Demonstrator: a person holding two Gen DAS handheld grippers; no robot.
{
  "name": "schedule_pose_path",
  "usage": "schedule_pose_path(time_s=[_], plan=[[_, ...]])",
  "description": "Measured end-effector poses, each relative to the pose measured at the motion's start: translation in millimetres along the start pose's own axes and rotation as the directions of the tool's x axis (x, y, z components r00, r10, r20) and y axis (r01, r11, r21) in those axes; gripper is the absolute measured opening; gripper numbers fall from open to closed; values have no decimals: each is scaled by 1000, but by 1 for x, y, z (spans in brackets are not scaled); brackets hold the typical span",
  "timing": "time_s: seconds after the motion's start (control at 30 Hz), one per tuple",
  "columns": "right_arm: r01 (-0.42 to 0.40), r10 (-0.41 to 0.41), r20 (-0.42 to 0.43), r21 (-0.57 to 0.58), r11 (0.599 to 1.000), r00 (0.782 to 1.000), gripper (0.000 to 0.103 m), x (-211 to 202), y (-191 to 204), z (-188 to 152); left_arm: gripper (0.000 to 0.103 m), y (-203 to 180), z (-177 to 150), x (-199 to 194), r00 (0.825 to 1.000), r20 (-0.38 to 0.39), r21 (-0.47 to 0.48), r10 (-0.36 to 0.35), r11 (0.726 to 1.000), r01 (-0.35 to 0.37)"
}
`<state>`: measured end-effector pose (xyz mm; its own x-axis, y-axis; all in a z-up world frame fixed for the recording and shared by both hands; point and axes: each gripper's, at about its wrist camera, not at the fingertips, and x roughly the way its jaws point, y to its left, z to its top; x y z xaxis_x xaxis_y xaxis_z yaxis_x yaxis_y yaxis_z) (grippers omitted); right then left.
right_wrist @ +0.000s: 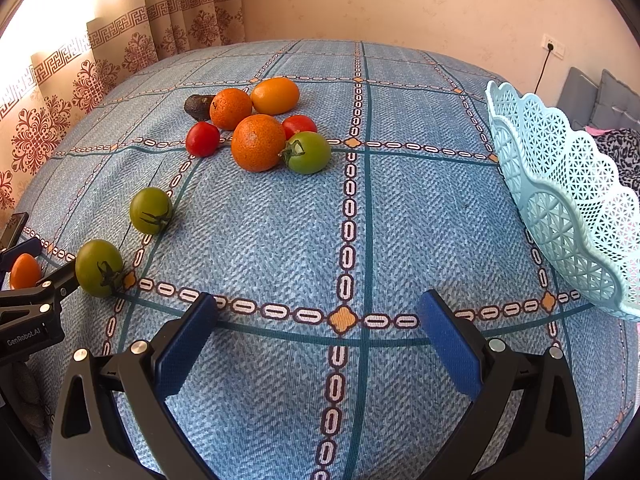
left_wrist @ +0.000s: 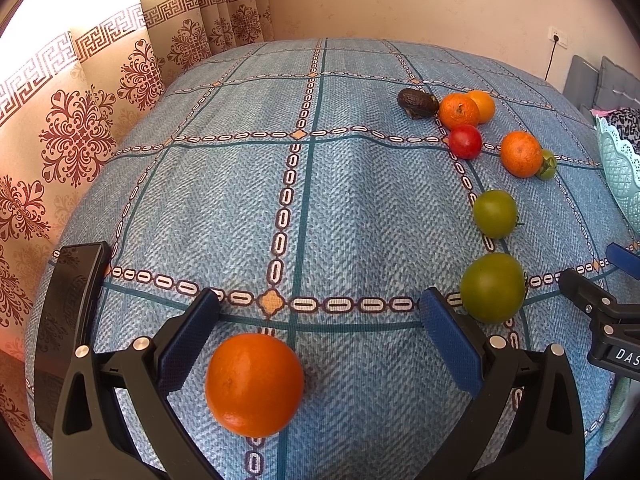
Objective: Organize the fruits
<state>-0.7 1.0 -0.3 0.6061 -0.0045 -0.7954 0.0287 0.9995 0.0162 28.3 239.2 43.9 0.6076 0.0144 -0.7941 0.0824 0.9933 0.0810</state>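
An orange (left_wrist: 254, 384) lies on the blue checked cloth between the spread fingers of my left gripper (left_wrist: 318, 306), which is open and not touching it. Two green tomatoes (left_wrist: 493, 287) (left_wrist: 495, 213) sit to its right. Farther back lie oranges (left_wrist: 521, 153), a red tomato (left_wrist: 465, 141) and a dark avocado (left_wrist: 417, 103). In the right wrist view my right gripper (right_wrist: 318, 306) stands open over bare cloth. The fruit pile (right_wrist: 258, 142) lies ahead to its left, and the pale blue lattice basket (right_wrist: 560, 200) stands at the right.
A black phone (left_wrist: 68, 320) lies at the table's left edge. Patterned curtains (left_wrist: 80, 120) hang behind on the left, and a wall socket (right_wrist: 554, 46) with a cable is at the back right. Grey cushions (right_wrist: 600, 96) sit beyond the basket.
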Motion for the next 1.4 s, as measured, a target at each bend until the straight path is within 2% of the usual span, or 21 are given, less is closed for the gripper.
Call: schedule_pose_path(time_s=[0.3, 0.47, 0.67, 0.97, 1.1, 1.27, 1.4], plan=[[-76, 75, 35, 39, 996, 997, 98, -12, -12, 0, 101, 14, 1, -18, 994, 57, -24, -88, 996, 90], [-129, 123, 91, 59, 990, 988, 98, -30, -16, -1, 101, 34, -5, -38, 992, 98, -61, -81, 994, 87], [-177, 170, 152, 35, 984, 974, 98, -54, -6, -4, 101, 43, -23, -52, 991, 111, -33, -70, 997, 74], [-198, 199, 148, -22, 980, 969, 98, -57, 24, -8, 100, 44, -35, -48, 992, 111, -10, -58, 998, 60], [-206, 209, 150, -38, 978, 966, 98, -57, 33, -6, 88, 42, -34, -44, 992, 110, 8, -70, 998, 69], [-232, 237, 150, -47, 972, 960, 98, -56, 46, -5, 85, 42, -33, -39, 991, 98, 14, -87, 996, 86], [-255, 262, 125, -75, 964, 957, 90, -50, 62, -5, 78, 41, -32, -36, 991, 85, 18, -104, 995, 103]])
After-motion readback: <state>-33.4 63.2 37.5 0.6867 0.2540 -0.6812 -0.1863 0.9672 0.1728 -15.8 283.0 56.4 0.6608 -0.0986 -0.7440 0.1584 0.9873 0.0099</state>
